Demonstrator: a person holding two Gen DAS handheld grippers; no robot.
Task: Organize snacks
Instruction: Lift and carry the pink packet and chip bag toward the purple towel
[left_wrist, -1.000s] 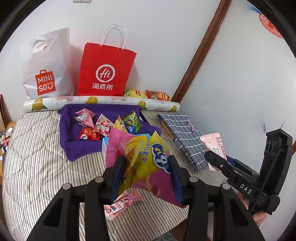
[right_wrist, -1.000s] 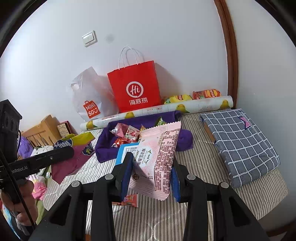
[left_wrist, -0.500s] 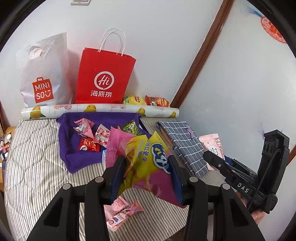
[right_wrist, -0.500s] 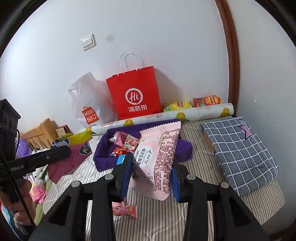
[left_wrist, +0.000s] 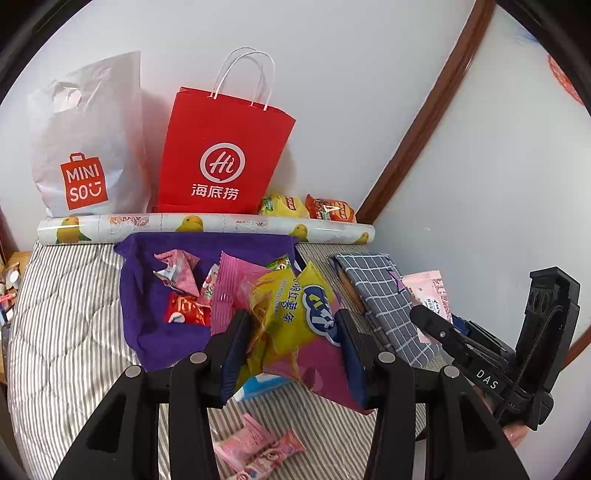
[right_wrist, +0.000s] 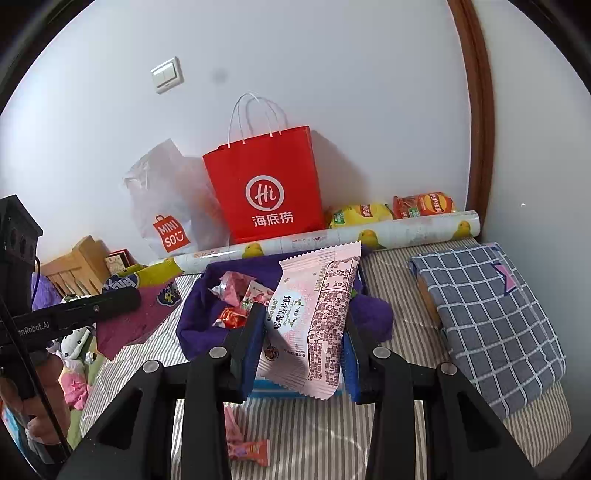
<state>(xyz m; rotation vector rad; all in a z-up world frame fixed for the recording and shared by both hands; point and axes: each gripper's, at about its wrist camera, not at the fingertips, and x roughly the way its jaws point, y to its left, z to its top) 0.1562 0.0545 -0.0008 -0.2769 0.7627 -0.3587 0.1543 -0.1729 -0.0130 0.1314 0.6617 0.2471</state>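
The sweet-potato-stick bag (left_wrist: 295, 325), yellow and pink, was clamped in the left gripper (left_wrist: 291, 350) above the striped mattress (left_wrist: 66, 332). The right gripper (right_wrist: 303, 354) held a pink snowflake-pastry packet (right_wrist: 317, 314), with the purple cloth (left_wrist: 147, 295) at 12 o'clock behind both.

Red paper bag (left_wrist: 225, 155) & white plastic bag (left_wrist: 88, 147) stand vs. wall behind patterned roll (left_wrist: 207, 227); grey checked cloth bundle (right_wrist: 491, 325) on striped bed (left_wrist: 62, 325), light switch (right_wrist: 167, 75) above.
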